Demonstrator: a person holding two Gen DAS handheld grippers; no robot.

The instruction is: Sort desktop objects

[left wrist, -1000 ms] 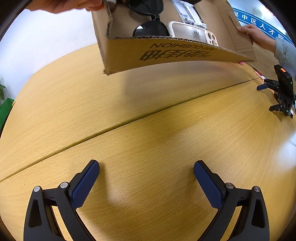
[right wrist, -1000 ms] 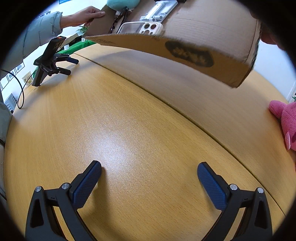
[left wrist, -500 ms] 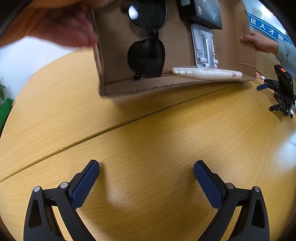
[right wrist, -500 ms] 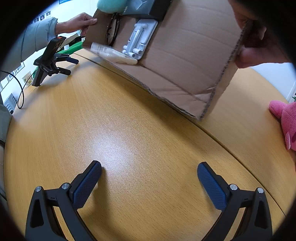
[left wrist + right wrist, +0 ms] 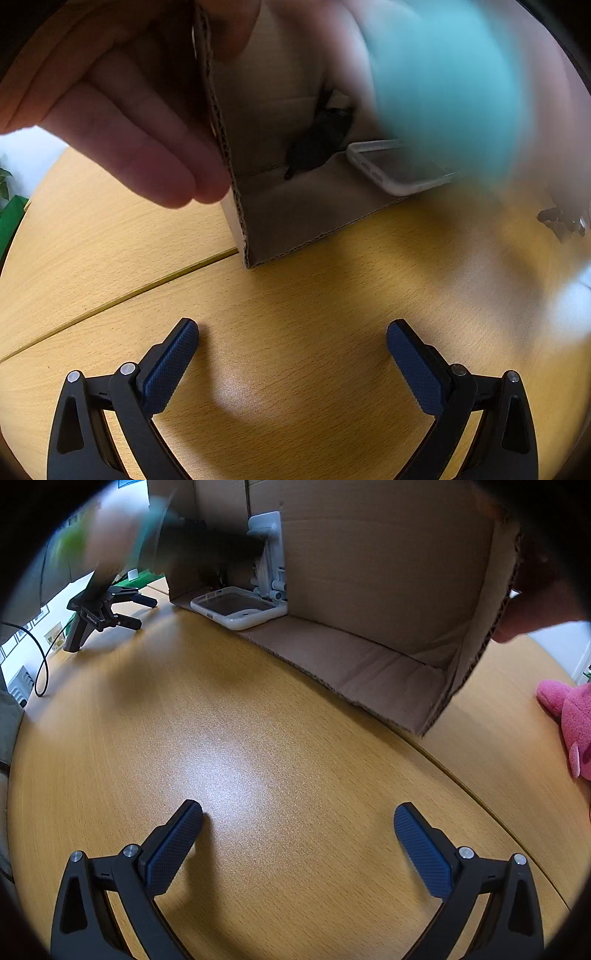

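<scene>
At the far side of the tabletop (image 5: 236, 760), a hand (image 5: 122, 122) tips a cardboard box (image 5: 388, 590) onto its side, apparently to spill its load for sorting: a phone case (image 5: 240, 609) lies at the box's lower edge, a white stand (image 5: 269, 554) leans behind it, and a blurred teal thing (image 5: 443, 85) tumbles out. The left gripper (image 5: 291, 365) and right gripper (image 5: 299, 849) hover low near the front edge, jaws wide apart and empty, likely waiting.
</scene>
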